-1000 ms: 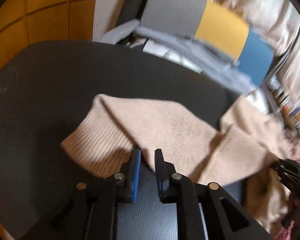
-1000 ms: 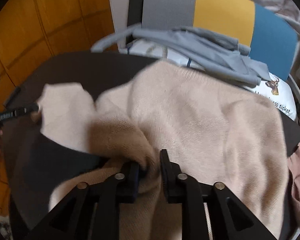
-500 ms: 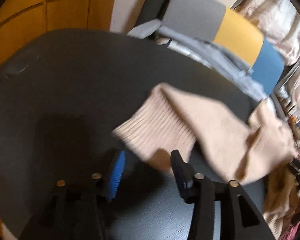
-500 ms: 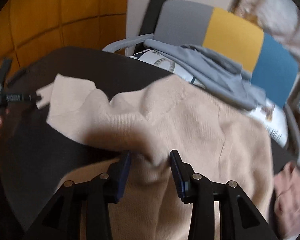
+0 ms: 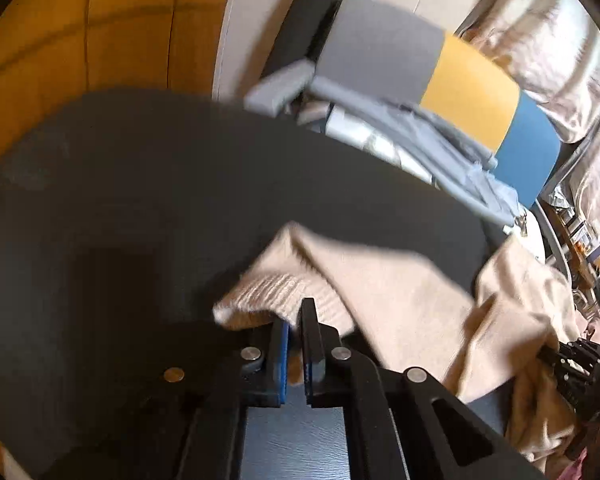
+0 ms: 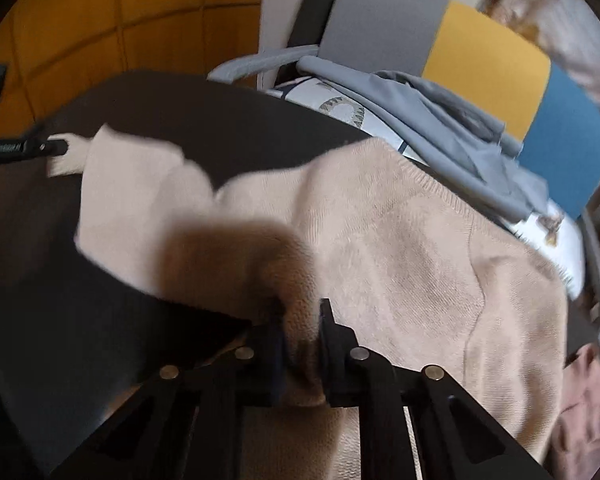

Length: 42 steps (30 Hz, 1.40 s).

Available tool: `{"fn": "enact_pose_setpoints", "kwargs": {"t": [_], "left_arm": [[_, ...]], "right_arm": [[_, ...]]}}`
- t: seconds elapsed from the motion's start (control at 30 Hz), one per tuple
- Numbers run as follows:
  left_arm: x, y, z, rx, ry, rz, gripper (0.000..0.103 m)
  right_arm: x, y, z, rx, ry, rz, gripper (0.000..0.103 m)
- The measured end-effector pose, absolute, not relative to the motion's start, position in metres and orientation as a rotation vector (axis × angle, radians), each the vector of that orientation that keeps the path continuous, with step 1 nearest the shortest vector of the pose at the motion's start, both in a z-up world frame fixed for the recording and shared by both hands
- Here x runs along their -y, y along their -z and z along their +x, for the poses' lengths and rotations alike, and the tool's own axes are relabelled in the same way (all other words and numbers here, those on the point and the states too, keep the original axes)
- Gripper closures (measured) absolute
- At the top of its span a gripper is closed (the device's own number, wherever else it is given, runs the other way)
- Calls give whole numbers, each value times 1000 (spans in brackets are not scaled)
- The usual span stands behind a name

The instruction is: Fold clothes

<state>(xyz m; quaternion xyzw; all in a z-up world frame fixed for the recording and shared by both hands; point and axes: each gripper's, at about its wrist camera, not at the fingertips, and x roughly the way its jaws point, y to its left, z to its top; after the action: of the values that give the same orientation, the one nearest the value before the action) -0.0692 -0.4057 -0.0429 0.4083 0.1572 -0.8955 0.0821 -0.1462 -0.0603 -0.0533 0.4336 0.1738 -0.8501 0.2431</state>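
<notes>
Your left gripper has just pinched shut on the ribbed cuff of the tan sweater. Your right gripper has just squeezed a bunched fold of it. The sweater lies spread over the dark table, reaching its far edge. Behind stands a chair holding gray clothes.

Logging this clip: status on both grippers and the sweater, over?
Left hand-held gripper just closed on the ribbed cuff. Right hand-held gripper just closed on bunched beige sweater. Sweater unfolded on dark table. Nothing in the way.
</notes>
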Motion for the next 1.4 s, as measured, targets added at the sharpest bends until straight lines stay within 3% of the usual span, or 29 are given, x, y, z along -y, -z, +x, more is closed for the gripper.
{"fn": "enact_pose_setpoints", "kwargs": {"t": [0.17, 0.3, 0.53, 0.6, 0.67, 0.77, 0.87, 0.97, 1.03, 1.1, 1.13, 1.4], "left_arm": [[458, -11, -82, -357, 2643, 1117, 99], [485, -23, -105, -283, 2595, 1099, 99], [514, 19, -136, -170, 2428, 1298, 99], [523, 30, -131, -108, 2383, 1350, 99], [533, 40, -127, -46, 2335, 1400, 99], [553, 45, -105, -92, 2300, 1406, 99], [563, 50, -94, -138, 2294, 1405, 99], [557, 54, -97, -136, 2296, 1417, 98], [554, 56, -98, -124, 2297, 1428, 98], [552, 57, -100, -104, 2289, 1433, 98], [554, 57, -102, -104, 2280, 1426, 98], [572, 57, -122, -109, 2212, 1329, 98]], "right_arm": [[67, 38, -160, -332, 2309, 1197, 91], [76, 31, -169, -274, 2348, 1168, 92], [93, 41, -197, -193, 2320, 1212, 90], [100, 42, -197, -190, 2269, 1198, 77], [104, 38, -195, -215, 2264, 1130, 77], [92, 33, -212, -175, 2357, 1116, 79], [104, 51, -236, -268, 2306, 1225, 79], [133, 79, -241, -495, 2235, 1286, 79], [143, 83, -237, -604, 2258, 1201, 79], [150, 84, -241, -628, 2266, 1213, 94], [151, 85, -243, -630, 2273, 1220, 96], [151, 88, -284, -495, 2457, 1284, 97]]}}
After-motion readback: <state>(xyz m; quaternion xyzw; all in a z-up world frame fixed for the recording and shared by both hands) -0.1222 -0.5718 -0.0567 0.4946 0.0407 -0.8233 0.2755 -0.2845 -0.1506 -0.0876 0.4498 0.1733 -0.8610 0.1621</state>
